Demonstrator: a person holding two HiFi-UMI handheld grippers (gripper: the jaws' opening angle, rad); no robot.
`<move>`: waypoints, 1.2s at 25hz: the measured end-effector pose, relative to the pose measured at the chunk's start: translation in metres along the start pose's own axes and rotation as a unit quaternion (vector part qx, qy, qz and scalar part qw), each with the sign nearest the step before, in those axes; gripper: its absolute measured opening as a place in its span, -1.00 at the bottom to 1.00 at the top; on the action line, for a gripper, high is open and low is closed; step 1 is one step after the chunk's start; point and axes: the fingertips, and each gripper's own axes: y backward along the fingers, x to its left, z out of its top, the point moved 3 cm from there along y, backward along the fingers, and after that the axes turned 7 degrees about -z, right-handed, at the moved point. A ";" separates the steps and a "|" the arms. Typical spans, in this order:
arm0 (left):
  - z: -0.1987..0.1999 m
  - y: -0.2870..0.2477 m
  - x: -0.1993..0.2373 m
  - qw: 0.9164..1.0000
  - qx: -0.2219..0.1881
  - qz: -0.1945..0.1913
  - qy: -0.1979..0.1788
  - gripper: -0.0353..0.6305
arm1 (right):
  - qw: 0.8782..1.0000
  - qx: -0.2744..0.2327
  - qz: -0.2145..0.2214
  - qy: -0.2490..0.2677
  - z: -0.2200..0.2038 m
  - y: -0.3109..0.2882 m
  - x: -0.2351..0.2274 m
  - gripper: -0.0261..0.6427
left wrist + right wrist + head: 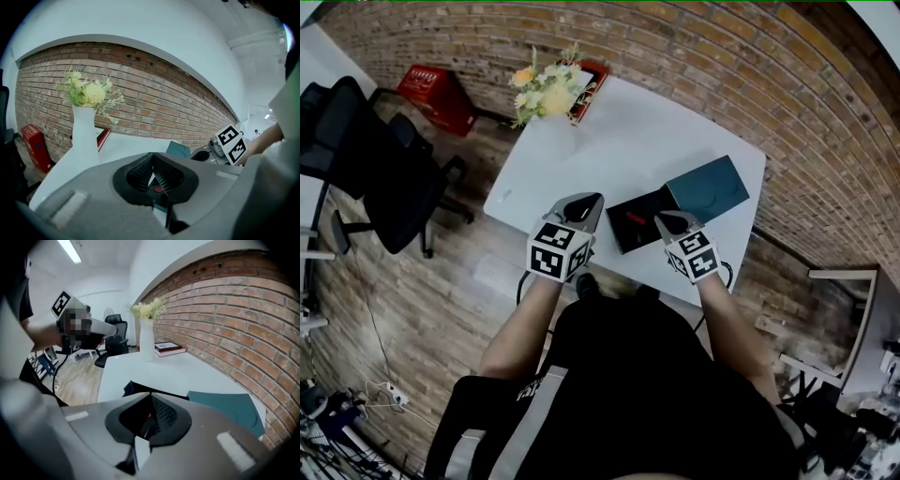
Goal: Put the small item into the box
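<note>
The black box (623, 230) lies open and flat, its teal lid (710, 187) flat just beside it.

This is probably an office or studio workspace. A bare brick wall (694, 56) runs behind a white table (628, 150), with black swivel office chairs (366, 159) on a wood-plank floor (422, 309). A strip light (72, 250) hangs overhead, stacked books (168, 348) lie by a vase of flowers (546, 94), and cables (375, 375) trail across the floor.
</note>
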 end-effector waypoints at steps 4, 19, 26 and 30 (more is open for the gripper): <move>0.014 -0.013 -0.010 1.000 -0.005 0.010 -0.007 -0.87 | 1.000 -0.013 0.001 -0.015 -0.014 0.022 -0.019 -0.92; 0.068 -0.060 -0.059 0.999 -0.013 0.021 -0.042 -0.87 | 0.986 -0.121 -0.034 -0.113 0.009 0.093 -0.130 -0.92; 0.105 -0.067 -0.062 0.998 -0.038 0.021 -0.054 -0.87 | 0.978 -0.168 -0.044 -0.113 0.038 0.124 -0.156 -0.92; 0.122 -0.065 -0.065 0.996 -0.053 0.027 -0.062 -0.87 | 0.975 -0.189 -0.048 -0.110 0.054 0.140 -0.167 -0.92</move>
